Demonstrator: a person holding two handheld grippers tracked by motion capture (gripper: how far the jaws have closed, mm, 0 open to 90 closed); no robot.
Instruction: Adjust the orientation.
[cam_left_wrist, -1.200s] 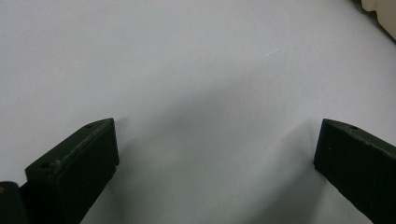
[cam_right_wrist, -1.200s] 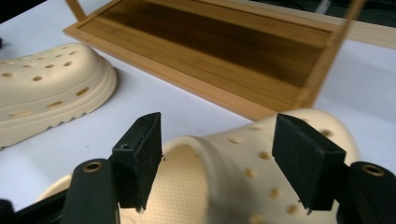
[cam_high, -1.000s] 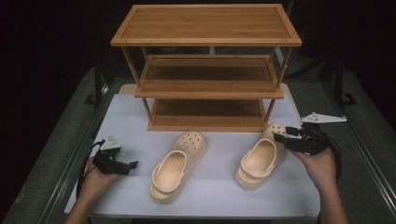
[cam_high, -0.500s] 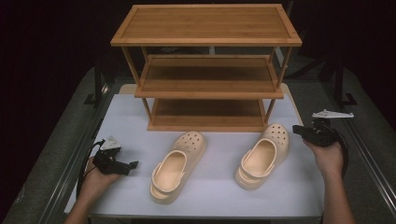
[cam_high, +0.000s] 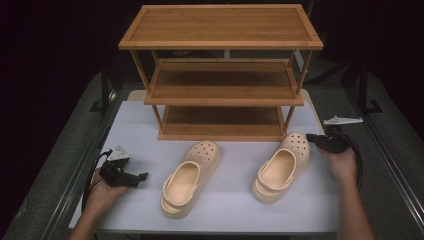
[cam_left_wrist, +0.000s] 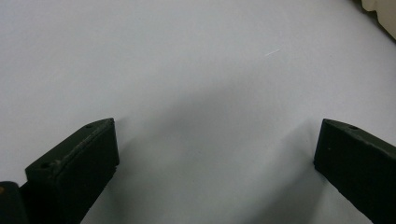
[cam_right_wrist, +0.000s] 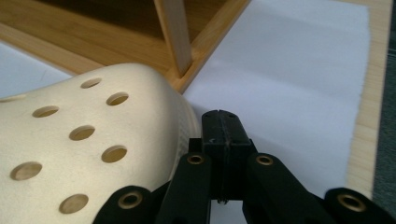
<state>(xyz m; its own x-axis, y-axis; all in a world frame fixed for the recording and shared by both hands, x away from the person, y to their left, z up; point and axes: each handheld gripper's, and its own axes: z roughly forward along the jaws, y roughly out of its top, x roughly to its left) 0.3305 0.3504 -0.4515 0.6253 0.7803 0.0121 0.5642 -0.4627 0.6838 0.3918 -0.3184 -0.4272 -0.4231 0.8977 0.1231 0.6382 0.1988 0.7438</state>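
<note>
Two cream clogs lie on the white table top in front of a wooden three-tier shelf (cam_high: 222, 85): the left clog (cam_high: 190, 177) and the right clog (cam_high: 280, 167), toes toward the shelf. My right gripper (cam_high: 311, 137) sits just right of the right clog's toe, pointing left at it. In the right gripper view my right gripper (cam_right_wrist: 223, 133) has its jaws pressed together with nothing between them, beside the holed toe of the clog (cam_right_wrist: 84, 154). My left gripper (cam_high: 141, 178) rests on the table left of the left clog. Its jaws (cam_left_wrist: 217, 154) stand wide open over bare table.
The shelf's lowest board and a post (cam_right_wrist: 173, 32) stand close behind the right clog's toe. The white table top (cam_high: 225, 210) ends at a wooden edge on the right. Dark floor and metal rails flank the table. A clog's edge (cam_left_wrist: 380, 11) shows far off.
My right gripper has moved right and down, off the right clog's toe to the table beside it, and its jaws have shut empty. The left gripper and both clogs have stayed put.
</note>
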